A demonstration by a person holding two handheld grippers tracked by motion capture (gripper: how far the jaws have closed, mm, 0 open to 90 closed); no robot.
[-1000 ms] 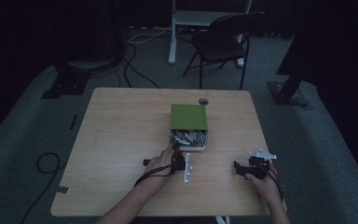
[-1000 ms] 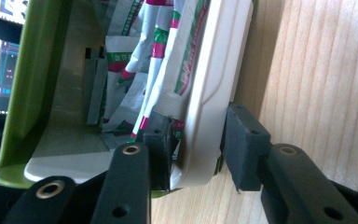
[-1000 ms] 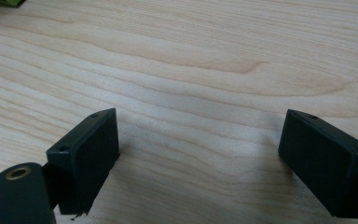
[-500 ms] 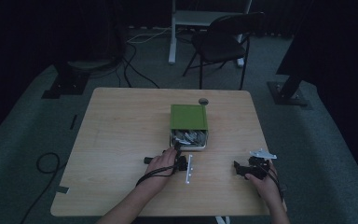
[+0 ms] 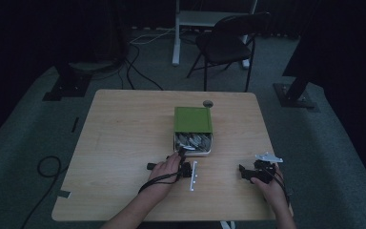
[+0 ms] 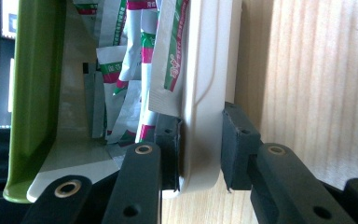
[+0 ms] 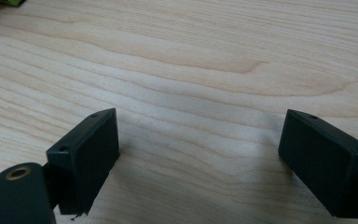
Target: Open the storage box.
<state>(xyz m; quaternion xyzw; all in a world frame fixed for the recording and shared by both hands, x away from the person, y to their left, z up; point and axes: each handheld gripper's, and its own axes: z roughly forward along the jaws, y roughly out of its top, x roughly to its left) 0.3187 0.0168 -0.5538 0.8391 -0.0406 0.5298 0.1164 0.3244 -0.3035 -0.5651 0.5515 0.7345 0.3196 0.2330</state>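
Our left claw [image 6: 199,154] squeezes the smooth cream plastic wall of the little box [image 6: 209,93] between its black blocky pads; its jaws have just been closing on that wall. The box holds shiny paper packets [image 6: 135,70] with red and green stripes, and its flat green lid [image 5: 193,119] covers the far half. It sits mid-table, just beyond our left hand [image 5: 164,168]. A second ago that hand lay a bit nearer the box. Our right claw [image 7: 200,163] stands wide open, holding nothing, over the pale, streaky wooden table [image 5: 124,133].
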